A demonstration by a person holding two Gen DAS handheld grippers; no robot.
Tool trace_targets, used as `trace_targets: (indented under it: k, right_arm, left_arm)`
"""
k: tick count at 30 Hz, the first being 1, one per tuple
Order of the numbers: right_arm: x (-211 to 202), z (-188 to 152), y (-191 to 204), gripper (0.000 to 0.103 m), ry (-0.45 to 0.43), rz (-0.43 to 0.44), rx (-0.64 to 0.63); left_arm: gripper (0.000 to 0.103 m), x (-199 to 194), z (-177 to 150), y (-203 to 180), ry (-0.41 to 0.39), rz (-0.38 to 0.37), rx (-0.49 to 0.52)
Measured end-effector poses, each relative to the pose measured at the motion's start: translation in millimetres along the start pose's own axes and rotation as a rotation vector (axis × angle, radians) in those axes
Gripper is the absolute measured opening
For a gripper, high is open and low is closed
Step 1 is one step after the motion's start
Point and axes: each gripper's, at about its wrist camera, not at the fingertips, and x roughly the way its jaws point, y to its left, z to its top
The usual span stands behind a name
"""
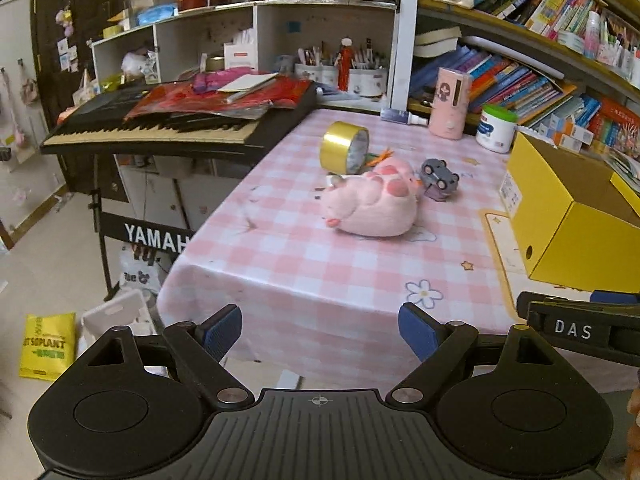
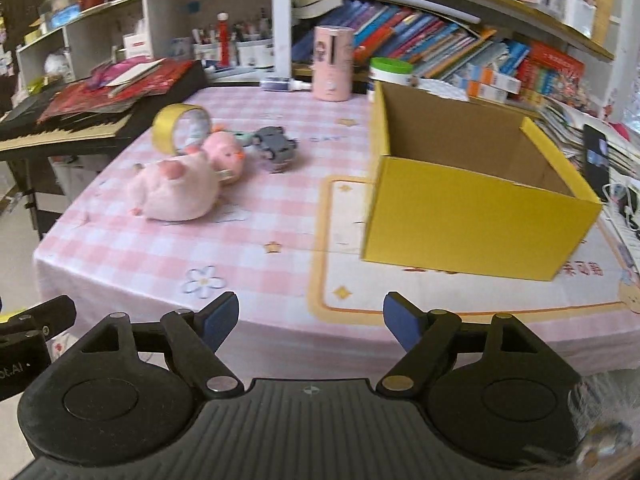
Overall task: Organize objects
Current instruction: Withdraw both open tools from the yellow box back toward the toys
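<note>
A pink plush toy lies on the pink checked tablecloth; it also shows in the right wrist view. Behind it stand a gold tape roll and a grey toy car. An open, empty yellow cardboard box stands at the right. My left gripper is open and empty at the table's near edge. My right gripper is open and empty, also at the near edge, in front of the box.
A black Yamaha keyboard piled with red papers stands left of the table. A pink cylinder and a white tub stand at the back. Bookshelves line the back and right. Bags lie on the floor.
</note>
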Motion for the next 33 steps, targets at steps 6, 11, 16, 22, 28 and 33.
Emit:
trace_targets:
  k: [6, 11, 16, 22, 28, 33]
  right_arm:
    - [-2.3, -1.4, 16.8, 0.080, -0.003, 0.024, -0.012]
    - [-5.3, -3.2, 26.7, 0.080, -0.008, 0.027, -0.004]
    - [-8.9, -6.9, 38.5, 0.080, -0.013, 0.031, -0.009]
    - [-16.3, -10.8, 48.3, 0.080, -0.028, 0.024, -0.013]
    - [-20.3, -12.2, 51.3, 0.080, -0.032, 0.017, -0.021]
    - [-21.0, -10.6, 51.4, 0.079, -0.039, 0.009, -0.034]
  left_arm:
    - [0.088, -4.4, 0.1, 10.4, -0.012, 0.003, 0.012]
    - [0.088, -7.2, -1.0, 22.1, -0.020, 0.002, 0.014]
    - [0.088, -9.2, -1.5, 32.0, -0.029, -0.009, 0.019]
    - [0.088, -9.6, 0.3, 37.6, -0.041, -0.039, 0.030]
    - [0.088, -7.8, 2.5, 35.2, -0.047, -0.072, 0.029]
    - [0.088, -0.7, 4.7, 35.6, -0.036, -0.086, 0.005]
